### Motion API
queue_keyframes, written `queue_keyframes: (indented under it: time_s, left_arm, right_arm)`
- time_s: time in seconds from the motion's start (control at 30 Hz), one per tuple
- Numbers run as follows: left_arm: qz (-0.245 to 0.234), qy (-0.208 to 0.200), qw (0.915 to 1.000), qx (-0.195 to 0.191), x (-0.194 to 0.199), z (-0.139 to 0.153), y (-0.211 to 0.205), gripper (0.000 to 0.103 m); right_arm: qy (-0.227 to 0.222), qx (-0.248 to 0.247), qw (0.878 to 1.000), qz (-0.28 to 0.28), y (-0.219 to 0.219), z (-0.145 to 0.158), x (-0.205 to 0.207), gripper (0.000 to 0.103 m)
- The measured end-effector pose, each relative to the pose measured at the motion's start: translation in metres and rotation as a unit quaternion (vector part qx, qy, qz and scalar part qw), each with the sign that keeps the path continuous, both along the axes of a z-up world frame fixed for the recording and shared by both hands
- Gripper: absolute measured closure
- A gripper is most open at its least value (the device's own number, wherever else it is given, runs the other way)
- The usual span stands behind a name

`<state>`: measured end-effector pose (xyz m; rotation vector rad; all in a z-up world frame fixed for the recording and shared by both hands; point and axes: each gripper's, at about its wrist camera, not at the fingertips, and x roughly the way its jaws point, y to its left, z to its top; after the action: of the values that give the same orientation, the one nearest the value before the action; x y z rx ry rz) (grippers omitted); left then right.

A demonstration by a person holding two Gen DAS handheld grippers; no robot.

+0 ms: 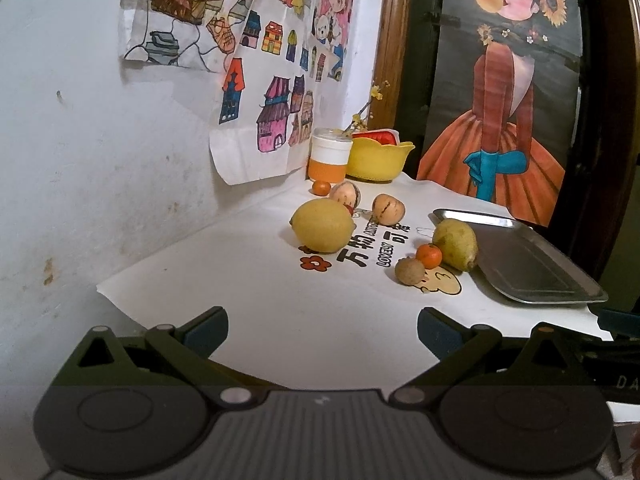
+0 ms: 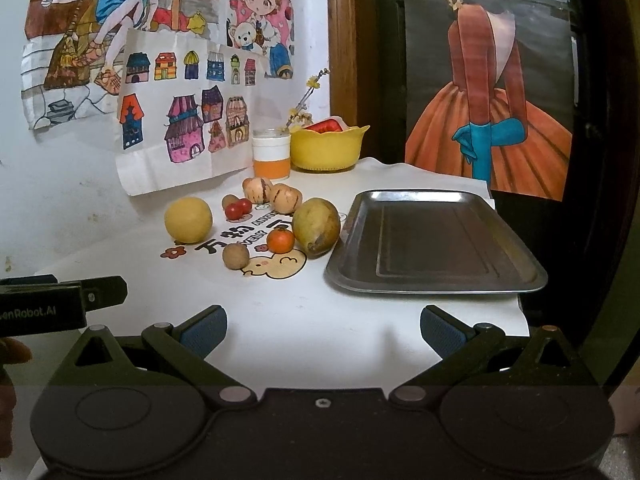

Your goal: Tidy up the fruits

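Left gripper (image 1: 322,330) and right gripper (image 2: 323,330): both spread wide, nothing between the fingers, both held over the near edge of the white cloth (image 2: 312,320), well short of the fruit. Landmark: metal tray (image 2: 436,280), lying flat on the cloth with nothing in it. Mango (image 2: 316,226) stands just left of the tray, beside its rim. Orange (image 2: 280,240) touches the mango's left side; a brown round fruit (image 2: 235,256) sits left of the orange, nearer the grippers. Lemon (image 2: 188,219) lies well left of the tray. Two red fruits (image 2: 238,208) and two striped pale fruits (image 2: 272,194) sit behind these, left of the tray's far corner. Yellow bowl (image 2: 326,150) and an orange-and-white cup (image 2: 271,154) stand beyond the tray's far left corner, against the wall.
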<state>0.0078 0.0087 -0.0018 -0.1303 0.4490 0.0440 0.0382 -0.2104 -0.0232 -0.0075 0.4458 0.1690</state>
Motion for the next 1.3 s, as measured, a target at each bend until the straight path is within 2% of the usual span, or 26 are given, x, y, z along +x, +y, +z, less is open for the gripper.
queue_keyframes:
  time_s: [0.7,0.93,1.1,1.3]
  left_arm:
    - [0.005,0.008,1.0,0.002,0.027,0.001,0.006,0.0]
    - [0.011,0.006,0.9999,-0.005,0.052,0.006,0.015,0.0]
    - [0.018,0.005,0.9998,-0.006,0.074,0.01,0.024,0.0]
    - [-0.004,0.01,0.9998,-0.018,0.101,0.013,0.029,0.0]
  right_arm:
    - [-0.01,-0.023,1.0,-0.005,0.009,-0.004,0.023,0.0]
    - [-0.012,-0.028,0.999,0.035,0.018,0.0,0.044,0.0]
    - [0.009,-0.041,0.996,0.083,0.029,0.001,0.062,0.0]
    - [0.026,-0.036,0.992,0.119,0.046,0.007,0.081,0.0]
